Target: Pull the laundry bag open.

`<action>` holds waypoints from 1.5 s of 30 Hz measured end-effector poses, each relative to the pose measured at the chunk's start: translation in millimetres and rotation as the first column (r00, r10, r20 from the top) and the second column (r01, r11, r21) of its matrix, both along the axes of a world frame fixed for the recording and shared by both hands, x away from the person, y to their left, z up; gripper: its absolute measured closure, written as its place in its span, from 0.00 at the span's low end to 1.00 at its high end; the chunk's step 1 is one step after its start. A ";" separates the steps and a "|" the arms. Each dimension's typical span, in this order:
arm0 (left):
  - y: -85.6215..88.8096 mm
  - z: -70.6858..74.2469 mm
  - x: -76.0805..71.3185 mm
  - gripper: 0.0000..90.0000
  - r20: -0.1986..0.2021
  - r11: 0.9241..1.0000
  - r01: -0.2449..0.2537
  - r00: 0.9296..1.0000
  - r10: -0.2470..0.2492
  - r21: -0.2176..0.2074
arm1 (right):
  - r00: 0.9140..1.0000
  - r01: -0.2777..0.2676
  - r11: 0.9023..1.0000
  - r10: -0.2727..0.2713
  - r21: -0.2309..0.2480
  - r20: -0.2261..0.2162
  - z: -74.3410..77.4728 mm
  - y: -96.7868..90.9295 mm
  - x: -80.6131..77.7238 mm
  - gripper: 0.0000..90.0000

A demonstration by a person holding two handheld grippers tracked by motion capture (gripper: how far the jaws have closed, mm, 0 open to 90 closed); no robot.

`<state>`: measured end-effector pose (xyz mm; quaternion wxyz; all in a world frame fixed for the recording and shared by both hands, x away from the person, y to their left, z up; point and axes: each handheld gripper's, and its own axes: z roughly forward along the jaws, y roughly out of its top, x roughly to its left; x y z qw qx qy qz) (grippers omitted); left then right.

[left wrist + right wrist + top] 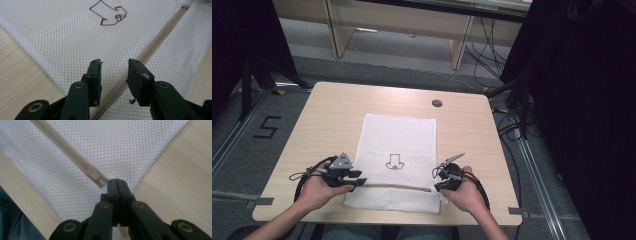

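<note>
A white mesh bag [397, 140] lies flat on the wooden table [322, 120], with a beige zipper [392, 186] running across its near end. My left gripper [360, 179] hovers at the zipper's left end; in the left gripper view its jaws [115, 63] stand open astride the zipper [160, 35] and hold nothing. My right gripper [437, 187] sits at the bag's near right corner. Its jaws [117, 181] are pressed together, and the zipper slider [93, 173] with its pull tab reaches their tip. I cannot tell whether the tab is pinched.
A brown arrow outline [394, 161] is drawn on the middle of the bag. A round cable hole [437, 103] is at the table's far right. Bare wood [180, 162] borders the bag on both sides. Beyond the table are a bench and dark curtains.
</note>
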<state>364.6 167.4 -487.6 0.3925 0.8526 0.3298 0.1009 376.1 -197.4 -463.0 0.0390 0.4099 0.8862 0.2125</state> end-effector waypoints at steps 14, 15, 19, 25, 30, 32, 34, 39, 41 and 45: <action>-18.3 5.1 -6.3 0.62 0.030 0.997 0.066 0.997 -0.064 -0.043 | 0.999 -0.015 0.999 0.014 -0.046 -0.038 -14.5 7.8 5.0 1.00; -18.7 6.0 -6.1 0.62 0.028 0.997 0.077 0.997 -0.076 -0.032 | 0.999 -0.017 0.999 0.015 -0.046 -0.038 -15.2 8.2 5.0 1.00; -25.1 5.1 -4.3 0.58 0.027 0.995 0.092 0.996 -0.091 -0.038 | 0.999 -0.027 0.998 0.025 -0.058 -0.041 -15.7 9.5 5.4 1.00; -41.4 7.5 -1.1 0.53 0.025 0.993 0.095 0.995 -0.094 -0.076 | 0.999 -0.006 0.998 0.002 -0.069 -0.049 -15.6 10.9 4.1 1.00; -55.2 8.0 4.5 0.50 0.033 0.990 0.124 0.992 -0.123 -0.059 | 0.999 -0.023 0.997 0.021 -0.068 -0.037 -16.1 10.9 5.0 1.00; -61.2 7.3 5.9 0.50 0.028 0.990 0.130 0.991 -0.129 -0.057 | 0.999 -0.024 0.997 0.022 -0.071 -0.036 -16.0 11.2 4.7 1.00; -66.5 6.7 6.9 0.50 0.025 0.989 0.139 0.990 -0.138 -0.055 | 0.999 -0.019 0.997 0.016 -0.070 -0.039 -15.9 11.6 4.1 1.00; -78.7 7.4 11.1 0.51 0.032 0.985 0.173 0.985 -0.172 -0.030 | 0.999 -0.009 0.998 0.005 -0.068 -0.047 -15.9 10.8 4.2 1.00; -83.5 7.9 12.8 0.52 0.035 0.982 0.184 0.983 -0.183 -0.033 | 0.999 -0.024 0.998 0.022 -0.062 -0.036 -16.5 10.0 5.1 1.00; -92.2 7.6 16.2 0.54 0.042 0.979 0.202 0.979 -0.201 -0.027 | 0.999 -0.024 0.998 0.022 -0.060 -0.035 -16.6 9.9 5.0 1.00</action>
